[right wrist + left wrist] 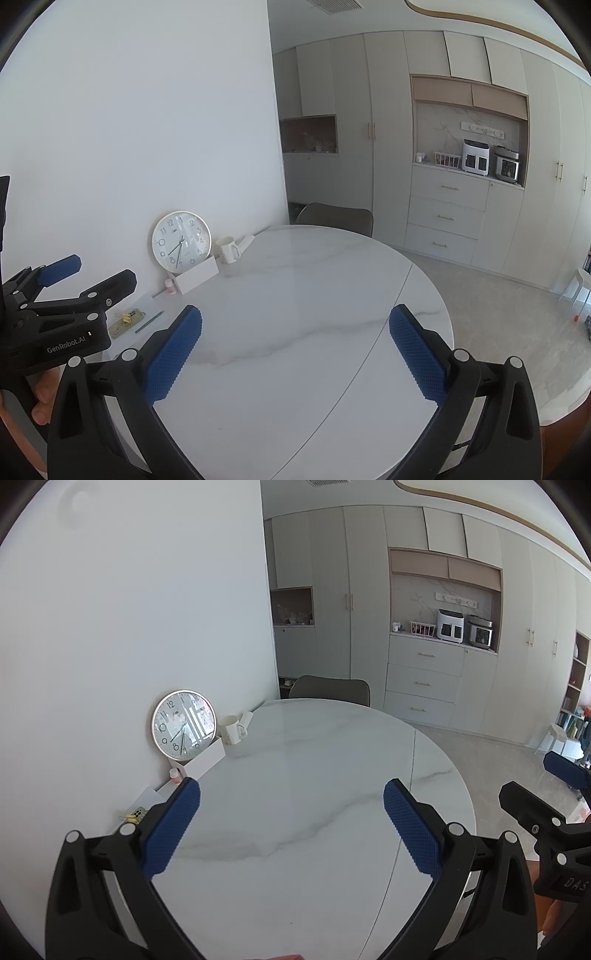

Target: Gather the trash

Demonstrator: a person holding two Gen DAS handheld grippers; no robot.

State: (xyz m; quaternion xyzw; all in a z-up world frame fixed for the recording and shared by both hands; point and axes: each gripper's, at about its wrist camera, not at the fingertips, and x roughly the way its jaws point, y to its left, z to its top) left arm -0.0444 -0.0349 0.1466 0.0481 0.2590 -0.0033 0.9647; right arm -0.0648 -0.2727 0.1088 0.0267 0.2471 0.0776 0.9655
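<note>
Both grippers, left gripper (291, 825) and right gripper (295, 347), are held with fingers apart and empty over the table (314, 295); small yellowish scrap (127, 318) at its left edge, possibly crumpled paper, is judged light, soft, pinched at mid-body.

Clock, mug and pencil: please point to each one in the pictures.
Clock (181, 242), right wrist view, middle of its face.
Mug (228, 250), right wrist view, its side wall.
Pencil (149, 322), right wrist view, middle of its shaft.
</note>
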